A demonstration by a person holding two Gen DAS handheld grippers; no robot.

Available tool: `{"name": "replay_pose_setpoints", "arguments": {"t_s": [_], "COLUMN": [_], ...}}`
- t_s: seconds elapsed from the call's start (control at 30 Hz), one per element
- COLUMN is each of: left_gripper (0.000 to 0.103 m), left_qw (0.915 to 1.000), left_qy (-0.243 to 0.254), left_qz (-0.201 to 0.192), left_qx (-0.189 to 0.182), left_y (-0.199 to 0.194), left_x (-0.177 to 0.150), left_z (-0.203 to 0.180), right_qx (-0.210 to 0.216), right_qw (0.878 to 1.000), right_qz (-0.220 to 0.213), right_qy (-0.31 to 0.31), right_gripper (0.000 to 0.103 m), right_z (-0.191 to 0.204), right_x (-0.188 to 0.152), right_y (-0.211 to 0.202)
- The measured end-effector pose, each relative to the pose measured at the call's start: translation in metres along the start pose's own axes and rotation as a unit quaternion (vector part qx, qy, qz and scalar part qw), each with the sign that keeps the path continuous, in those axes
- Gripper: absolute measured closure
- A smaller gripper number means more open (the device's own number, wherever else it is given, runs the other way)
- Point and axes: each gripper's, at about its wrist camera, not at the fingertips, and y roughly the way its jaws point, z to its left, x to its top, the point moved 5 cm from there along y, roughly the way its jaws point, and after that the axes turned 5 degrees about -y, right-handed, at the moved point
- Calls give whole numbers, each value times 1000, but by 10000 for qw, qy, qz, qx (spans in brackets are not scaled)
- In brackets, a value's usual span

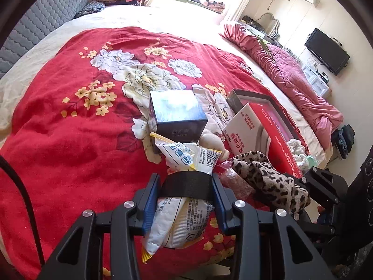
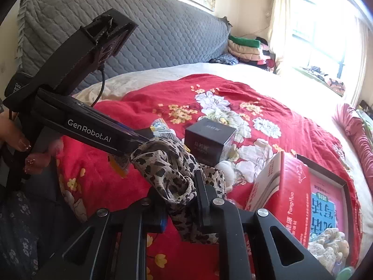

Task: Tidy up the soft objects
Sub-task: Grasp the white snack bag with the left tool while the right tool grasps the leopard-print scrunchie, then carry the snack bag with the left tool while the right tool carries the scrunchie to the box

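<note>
Your left gripper (image 1: 186, 186) pinches a crinkled white plastic snack packet with a yellow edge (image 1: 186, 158) between its blue-padded jaws, with a black strap across the front of the packet. The packet sticks out past the fingertips toward twelve o'clock in the left wrist view and hangs clear above the red floral bedspread (image 1: 70, 140).

Your right gripper (image 2: 184, 200) has its jaws pressed together on a soft leopard-print fabric scarf (image 2: 167, 170). The scarf bunches up above the fingertips and trails down between them. In the left wrist view the same scarf sits at about four o'clock from the packet, just beside it.

In the right wrist view, your left gripper's black body crosses from nine o'clock toward the centre, and your hand (image 2: 28, 149) wraps its handle at the left edge.

On the bed beyond the grippers, at twelve o'clock in the left wrist view, stands a dark glossy cube-shaped box (image 1: 177, 114). A small beige plush toy (image 1: 212, 140) lies just beside it, partly hidden behind the packet. At two o'clock lies a red and white printed carton (image 1: 263, 135), resting in an open dark-rimmed box lid (image 1: 247, 95). A cream knitted item (image 1: 297, 147) lies near the carton's far side.

A grey quilted headboard (image 2: 163, 30) stands at the far end of the bed.
</note>
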Motion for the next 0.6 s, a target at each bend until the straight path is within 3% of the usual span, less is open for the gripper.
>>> {"name": "replay_pose_setpoints", "arguments": {"t_s": [0.23, 0.6], "left_gripper": [61, 61], "left_qw": [9996, 9955], "left_qy": [141, 705], "left_qz": [-230, -539], "left_qx": [-58, -331], "left_y": [-22, -37], "left_x": [14, 28], "left_z": [-27, -109], "right_qx": [-276, -950], "right_qw": [9984, 9849], "right_qz": [-387, -1074], "right_qy": [309, 968], "right_gripper": [85, 85], "right_z": [-20, -68], "right_x": [18, 21], "right_y": [-29, -95]}}
